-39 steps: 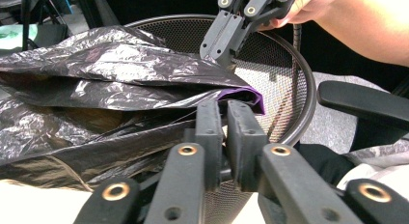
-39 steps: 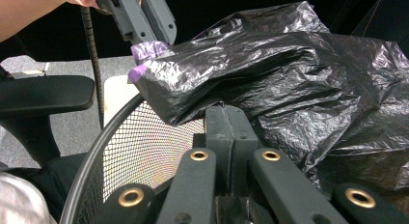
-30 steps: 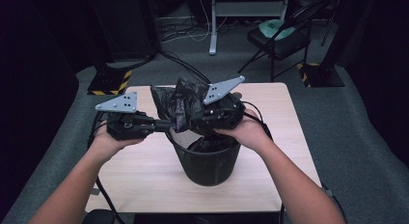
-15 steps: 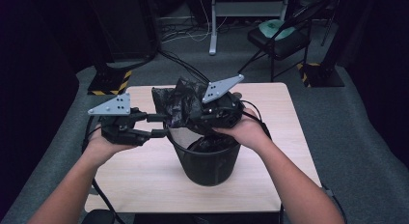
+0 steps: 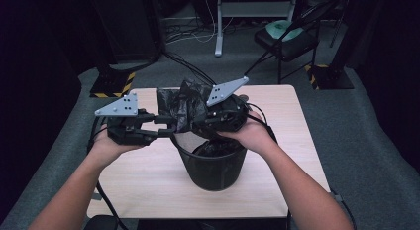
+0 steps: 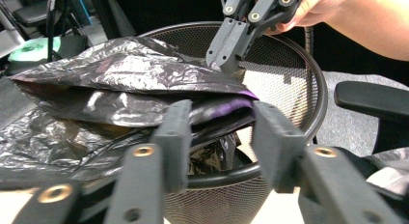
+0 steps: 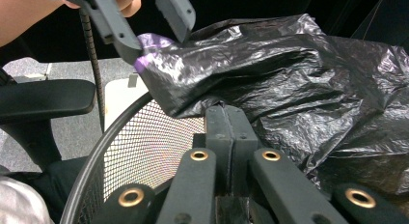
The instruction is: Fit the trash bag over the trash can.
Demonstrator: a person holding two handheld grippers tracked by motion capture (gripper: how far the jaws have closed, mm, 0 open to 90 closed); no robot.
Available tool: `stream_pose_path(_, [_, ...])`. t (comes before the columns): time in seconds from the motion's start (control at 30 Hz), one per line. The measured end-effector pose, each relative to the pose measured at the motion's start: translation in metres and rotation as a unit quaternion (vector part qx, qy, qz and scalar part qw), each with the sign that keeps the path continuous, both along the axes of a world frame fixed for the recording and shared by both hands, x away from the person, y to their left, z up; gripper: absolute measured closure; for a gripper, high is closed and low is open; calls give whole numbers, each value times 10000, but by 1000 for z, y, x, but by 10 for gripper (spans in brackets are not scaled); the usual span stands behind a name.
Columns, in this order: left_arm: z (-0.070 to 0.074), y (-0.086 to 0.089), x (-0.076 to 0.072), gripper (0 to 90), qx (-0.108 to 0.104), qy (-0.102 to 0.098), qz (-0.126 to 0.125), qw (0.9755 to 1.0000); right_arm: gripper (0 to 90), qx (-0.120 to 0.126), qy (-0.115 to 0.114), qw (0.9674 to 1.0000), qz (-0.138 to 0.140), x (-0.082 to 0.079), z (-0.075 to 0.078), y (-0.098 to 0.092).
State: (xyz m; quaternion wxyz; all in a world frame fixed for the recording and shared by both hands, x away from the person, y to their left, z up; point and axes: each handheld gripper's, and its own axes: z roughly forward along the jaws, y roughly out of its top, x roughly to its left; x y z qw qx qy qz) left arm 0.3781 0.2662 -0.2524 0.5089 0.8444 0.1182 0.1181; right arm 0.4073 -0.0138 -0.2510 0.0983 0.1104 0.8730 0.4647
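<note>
Since the earlier high view, the left gripper (image 5: 166, 127) has let go and reopened, its jaws now closing again around the black bin liner (image 5: 185, 108) at frame centre, above the mesh wastebasket (image 5: 213, 168); left gripper view: its jaws stand apart, the liner's purple-tinged edge (image 6: 231, 105) between them; right gripper view: the right gripper (image 7: 225, 132) pinches the liner, jaws closed together.
</note>
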Motion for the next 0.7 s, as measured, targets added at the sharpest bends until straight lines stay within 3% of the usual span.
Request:
stream_pose_path(0.03, [0, -1, 0, 634, 14, -10, -12, 10000, 892, 0, 1, 10000, 4, 0, 0, 0])
stream_pose_path(0.07, [0, -2, 0, 721, 33, -39, -50, 10000, 892, 1, 3, 10000, 15, 0, 0, 0])
stream_pose_path(0.23, [0, -4, 1, 822, 18, -44, -148, 9999, 892, -21, 11, 10000, 34, -1, -1, 1])
stream_pose_path(0.27, [0, -5, 1, 880, 42, -58, -172, 9998, 892, -23, 12, 10000, 45, -1, -1, 1])
stream_pose_path(0.5, [0, -4, 3, 898, 46, -54, -70, 10000, 872, -10, 47, 10000, 58, 0, -2, 0])
stream_pose_path(0.7, [-3, -1, 8, 899, 11, 3, 70, 10000, 781, 2, 79, 10000, 60, -1, -5, -4])
